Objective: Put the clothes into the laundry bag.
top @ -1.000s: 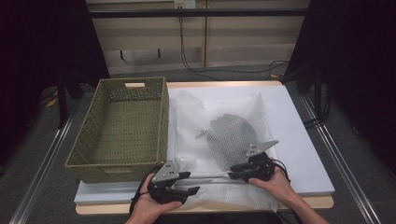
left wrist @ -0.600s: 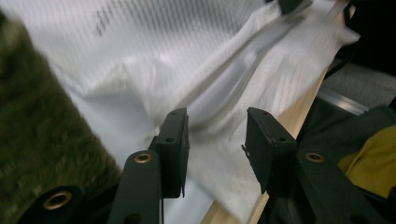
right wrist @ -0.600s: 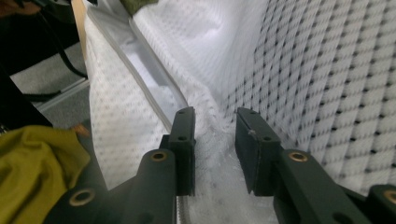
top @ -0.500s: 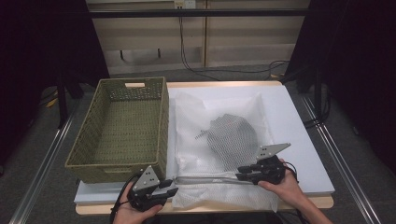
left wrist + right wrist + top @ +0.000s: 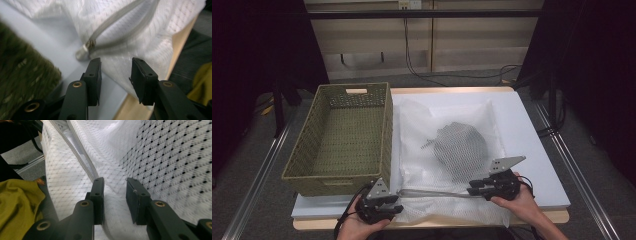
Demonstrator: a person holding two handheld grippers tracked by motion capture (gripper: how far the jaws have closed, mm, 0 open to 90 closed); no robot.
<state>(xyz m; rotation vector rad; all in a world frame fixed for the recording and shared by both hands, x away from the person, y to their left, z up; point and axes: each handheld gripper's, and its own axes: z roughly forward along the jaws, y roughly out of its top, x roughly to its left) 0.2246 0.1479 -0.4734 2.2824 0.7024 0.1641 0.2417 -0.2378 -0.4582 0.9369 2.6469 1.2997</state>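
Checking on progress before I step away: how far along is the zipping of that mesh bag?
Done: the dark garment sits inside the white mesh bag. In hand: both tools flank the zipper, left tool open near its end. Left: whether it is zipped shut is unclear; the basket holds nothing.

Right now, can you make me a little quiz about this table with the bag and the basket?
1. True or false: the basket is full of clothes.
2. What runs along the near edge of the mesh bag: A zipper, B rope, C ribbon?
3. Which side of the bag is the basket on in the high view?

Key: 1 false, it holds nothing. 2 A. 3 the left.
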